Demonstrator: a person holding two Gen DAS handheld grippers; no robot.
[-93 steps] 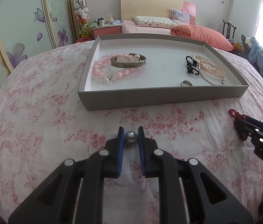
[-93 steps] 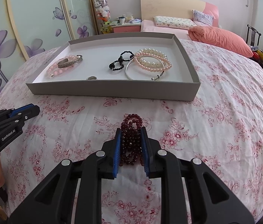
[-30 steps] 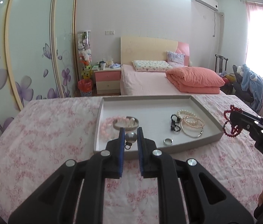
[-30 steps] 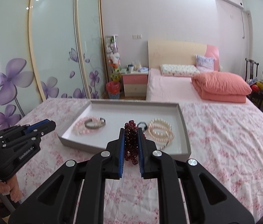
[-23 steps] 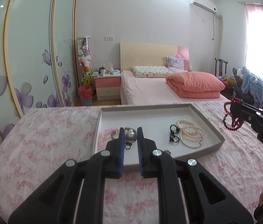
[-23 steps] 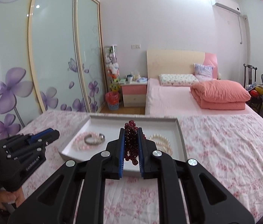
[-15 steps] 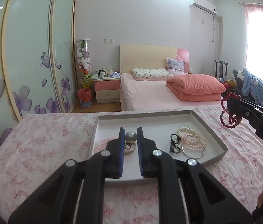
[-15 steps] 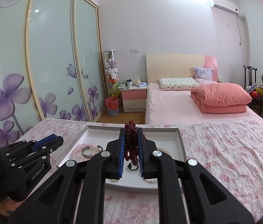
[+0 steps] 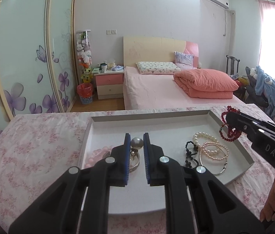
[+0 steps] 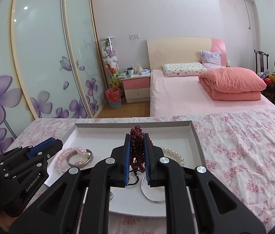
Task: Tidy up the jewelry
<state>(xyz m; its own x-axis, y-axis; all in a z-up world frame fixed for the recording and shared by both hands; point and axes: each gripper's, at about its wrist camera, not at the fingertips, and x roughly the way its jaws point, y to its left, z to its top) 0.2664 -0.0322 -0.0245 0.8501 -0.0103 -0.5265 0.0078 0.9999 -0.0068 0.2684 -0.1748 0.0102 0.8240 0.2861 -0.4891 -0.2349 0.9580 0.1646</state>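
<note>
My left gripper (image 9: 136, 143) is shut on a grey pearl ring (image 9: 136, 143) and holds it above the left half of the grey tray (image 9: 149, 118). My right gripper (image 10: 136, 142) is shut on a dark red bead bracelet (image 10: 136, 150) above the tray (image 10: 133, 124); it also shows in the left wrist view (image 9: 232, 131). In the tray lie a pink bead bracelet (image 10: 65, 157), a silver cuff (image 10: 80, 160), a black bead string (image 9: 191, 154), pearl bracelets (image 9: 209, 145) and a thin silver bangle (image 9: 215, 165).
The tray lies on a pink floral bedspread (image 10: 244, 146). Beyond it are a second bed with an orange duvet (image 9: 205, 82), a pink nightstand (image 9: 109, 84), a red bin (image 9: 84, 92) and sliding wardrobe doors (image 9: 30, 58).
Both grippers lifted their jewelry off the bedspread and moved forward over the tray. The tray now sits closer and lower in both views.
</note>
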